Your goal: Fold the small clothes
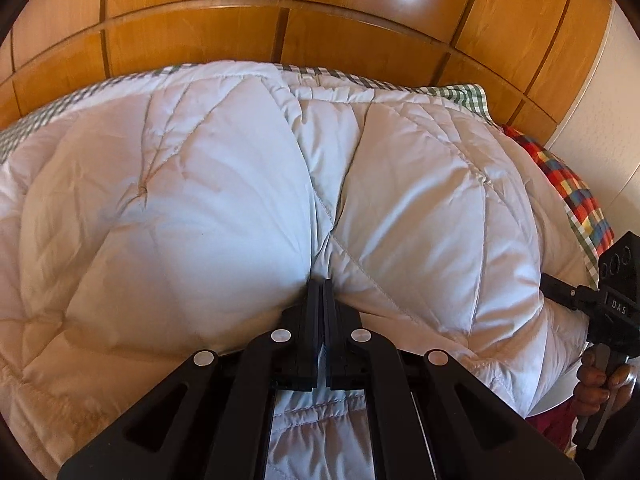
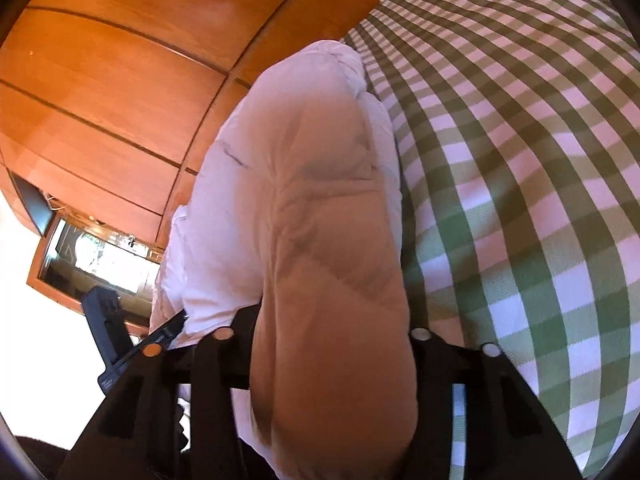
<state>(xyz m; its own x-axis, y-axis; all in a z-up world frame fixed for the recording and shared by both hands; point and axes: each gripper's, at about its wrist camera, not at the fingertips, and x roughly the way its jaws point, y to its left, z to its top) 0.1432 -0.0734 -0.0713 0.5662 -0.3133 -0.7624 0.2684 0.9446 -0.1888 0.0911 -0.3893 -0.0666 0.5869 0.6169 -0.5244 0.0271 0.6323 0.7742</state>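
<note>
A white quilted puffer garment (image 1: pixel 224 208) lies spread over the bed. My left gripper (image 1: pixel 321 282) is shut, its black fingers pinching the garment's fabric at a seam near the front. In the right wrist view the same white garment (image 2: pixel 316 208) bulges over my right gripper (image 2: pixel 332 344) and hides its fingertips, so its state does not show. The right gripper's body (image 1: pixel 612 304), held by a hand, shows at the right edge of the left wrist view. The left gripper's body (image 2: pixel 108 336) shows at the lower left of the right wrist view.
A green and white checked bedspread (image 2: pixel 520 200) covers the bed under the garment. A multicoloured checked cloth (image 1: pixel 572 192) lies at the right of the bed. A glossy wooden panelled headboard (image 1: pixel 280 24) stands behind. A white wall (image 1: pixel 600 128) is at the right.
</note>
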